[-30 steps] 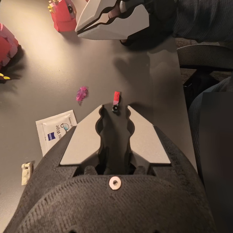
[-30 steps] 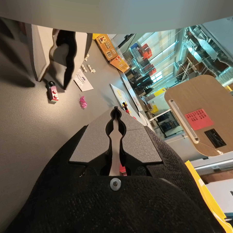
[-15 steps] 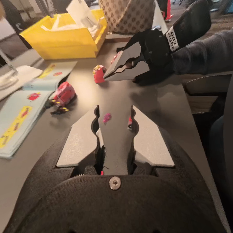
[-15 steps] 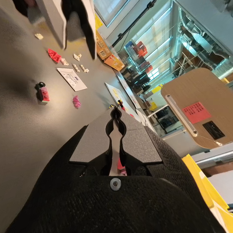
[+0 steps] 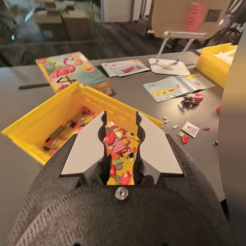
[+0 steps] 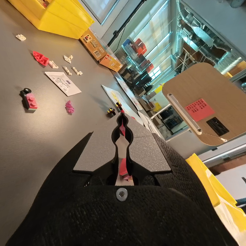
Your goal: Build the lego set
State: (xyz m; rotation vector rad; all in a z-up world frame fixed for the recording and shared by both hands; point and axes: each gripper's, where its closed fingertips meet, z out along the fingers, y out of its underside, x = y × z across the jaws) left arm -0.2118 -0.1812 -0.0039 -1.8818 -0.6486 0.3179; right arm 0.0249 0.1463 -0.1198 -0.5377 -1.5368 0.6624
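Note:
My left gripper (image 5: 121, 114) is open and empty. It hovers over an open yellow bin (image 5: 40, 110) that holds several loose red, pink and grey bricks (image 5: 117, 143), which show between the fingers. My right gripper (image 6: 122, 113) is shut, its tips together, low over the dark table (image 6: 33, 133). A pink and red brick model (image 6: 123, 129) shows through the gaps behind its fingers, and its black clawed feet (image 6: 111, 111) stand just beyond the tips. A small pink-and-black piece with a wheel (image 6: 28, 99) and a clear pink piece (image 6: 69, 107) lie to the left.
A white wipe packet (image 6: 62, 83), a red wedge brick (image 6: 40, 59) and small white pieces (image 6: 67, 70) lie on the table. A brick set box (image 5: 71, 71), open booklets (image 5: 177, 87), a tablet stand (image 5: 169, 66) and a second yellow bin (image 5: 213, 62) stand farther back. My hands' fingertips stand some 45 cm from each other.
My left gripper opened wider, left the small pink-and-black piece on the table and swung left to the yellow bin. My right gripper stayed shut and barely moved.

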